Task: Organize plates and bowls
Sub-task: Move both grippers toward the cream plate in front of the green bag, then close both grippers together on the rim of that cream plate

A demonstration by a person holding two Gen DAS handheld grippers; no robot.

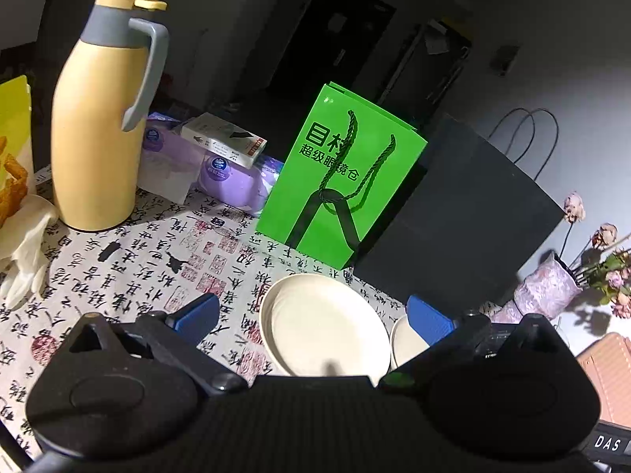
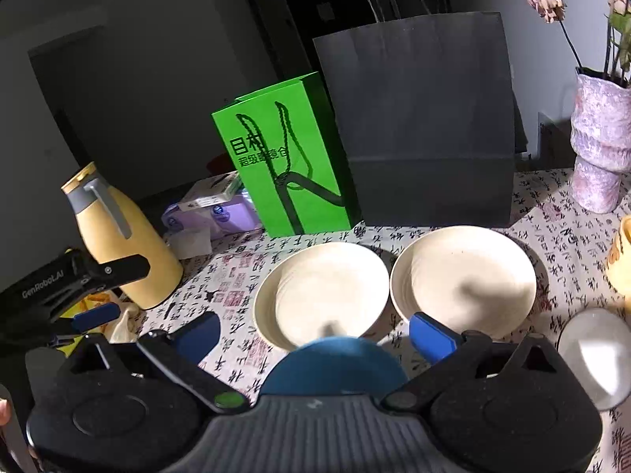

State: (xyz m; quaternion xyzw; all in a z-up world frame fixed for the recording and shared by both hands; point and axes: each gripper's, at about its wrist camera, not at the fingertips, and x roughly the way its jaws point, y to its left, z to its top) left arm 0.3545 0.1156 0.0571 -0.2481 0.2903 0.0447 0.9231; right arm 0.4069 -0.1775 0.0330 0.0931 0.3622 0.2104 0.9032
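Note:
In the left wrist view my left gripper [image 1: 313,319] is open, its blue fingertips on either side of a stack of cream plates [image 1: 323,323] on the tablecloth. A second cream dish [image 1: 400,343] peeks out behind the right fingertip. In the right wrist view my right gripper [image 2: 315,335] is open too. Just beyond it sit the cream plates [image 2: 327,291] and, to their right, a cream bowl [image 2: 465,276]. A blue dish [image 2: 335,362] lies low between the fingers, near the gripper body, untouched by the pads. The left gripper [image 2: 114,295] shows at the left edge.
A yellow flask [image 1: 98,138], green paper bag [image 1: 339,173] and black paper bag [image 1: 457,213] stand behind the dishes. Purple tissue packs [image 1: 224,173] and white gloves [image 1: 27,248] lie on the left. A flower vase [image 2: 599,146], yellow cup [image 2: 621,264] and round glass lid [image 2: 595,354] are on the right.

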